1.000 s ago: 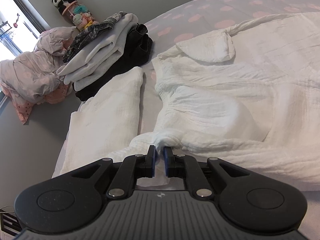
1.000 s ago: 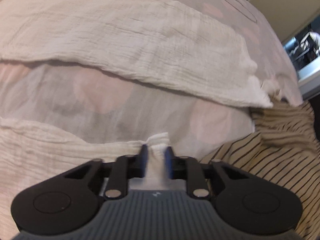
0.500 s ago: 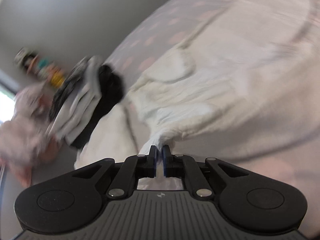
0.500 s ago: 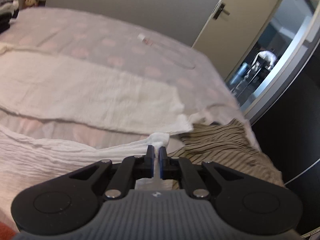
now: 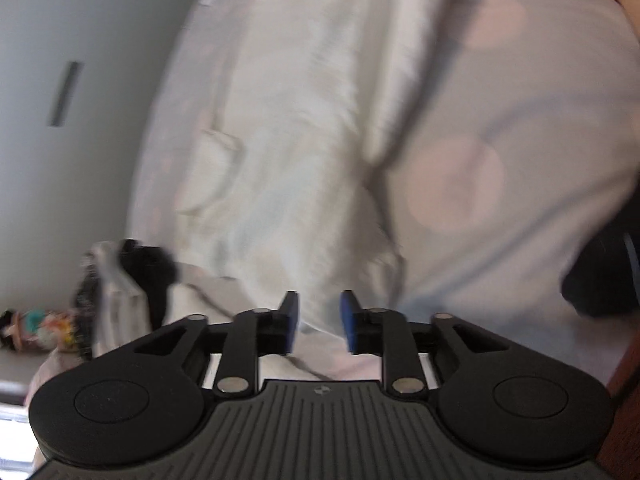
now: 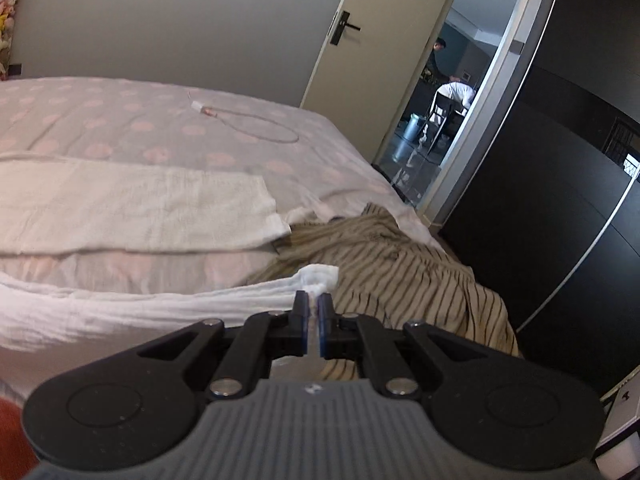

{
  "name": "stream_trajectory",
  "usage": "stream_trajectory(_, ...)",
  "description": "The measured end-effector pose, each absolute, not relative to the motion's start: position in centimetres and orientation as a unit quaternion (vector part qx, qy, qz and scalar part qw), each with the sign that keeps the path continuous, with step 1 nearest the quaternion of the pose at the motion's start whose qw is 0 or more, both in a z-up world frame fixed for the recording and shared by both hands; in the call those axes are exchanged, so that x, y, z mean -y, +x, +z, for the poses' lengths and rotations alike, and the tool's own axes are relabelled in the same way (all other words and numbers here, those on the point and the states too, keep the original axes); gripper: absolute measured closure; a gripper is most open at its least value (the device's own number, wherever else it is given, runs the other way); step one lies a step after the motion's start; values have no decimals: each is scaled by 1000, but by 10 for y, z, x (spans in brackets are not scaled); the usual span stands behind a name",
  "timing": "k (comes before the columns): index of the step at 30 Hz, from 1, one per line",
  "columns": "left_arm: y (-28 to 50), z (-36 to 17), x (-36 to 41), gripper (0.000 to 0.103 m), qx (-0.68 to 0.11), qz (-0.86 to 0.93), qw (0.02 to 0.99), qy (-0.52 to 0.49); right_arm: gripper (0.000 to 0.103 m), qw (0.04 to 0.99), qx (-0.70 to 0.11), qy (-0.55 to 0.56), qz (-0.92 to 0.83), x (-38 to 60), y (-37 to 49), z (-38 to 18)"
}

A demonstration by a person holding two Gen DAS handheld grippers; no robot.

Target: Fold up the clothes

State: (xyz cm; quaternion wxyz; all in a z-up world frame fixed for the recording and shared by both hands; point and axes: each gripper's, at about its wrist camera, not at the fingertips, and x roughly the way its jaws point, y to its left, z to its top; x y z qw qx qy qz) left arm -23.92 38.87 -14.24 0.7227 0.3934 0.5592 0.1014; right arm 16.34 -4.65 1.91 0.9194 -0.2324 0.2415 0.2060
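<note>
While my left gripper is opening, its blue pads stand apart over the blurred white garment on the spotted bedsheet, gripping nothing. My right gripper is pressed nearly together, pinching a corner of that garment above the striped cloth.

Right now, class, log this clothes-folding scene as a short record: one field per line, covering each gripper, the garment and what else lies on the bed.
left gripper: jaws opening, no cloth pinched between them
right gripper: shut on a corner of the white garment
white garment: spread across the bed, one edge lifted
bed: cover with pink dots
striped garment: crumpled at the bed's right edge
cable: loose loop on the cover
folded pile: blurred, at the far end
</note>
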Motion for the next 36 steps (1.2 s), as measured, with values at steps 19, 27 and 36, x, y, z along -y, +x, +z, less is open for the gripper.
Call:
stream_trajectory(19,-229,-162,-414,97,-573,113,759,288,97,910,-264,-255,190,37,164,-1)
stream_trajectory(27,-249,-81,-410,98,-558,127,776,264,97,911,-267,-251,189,38,164,-8)
stream_trajectory(36,-196,-62,-429,97,-572,95,739,344,97,907,-263,-257,207,27,157,-11)
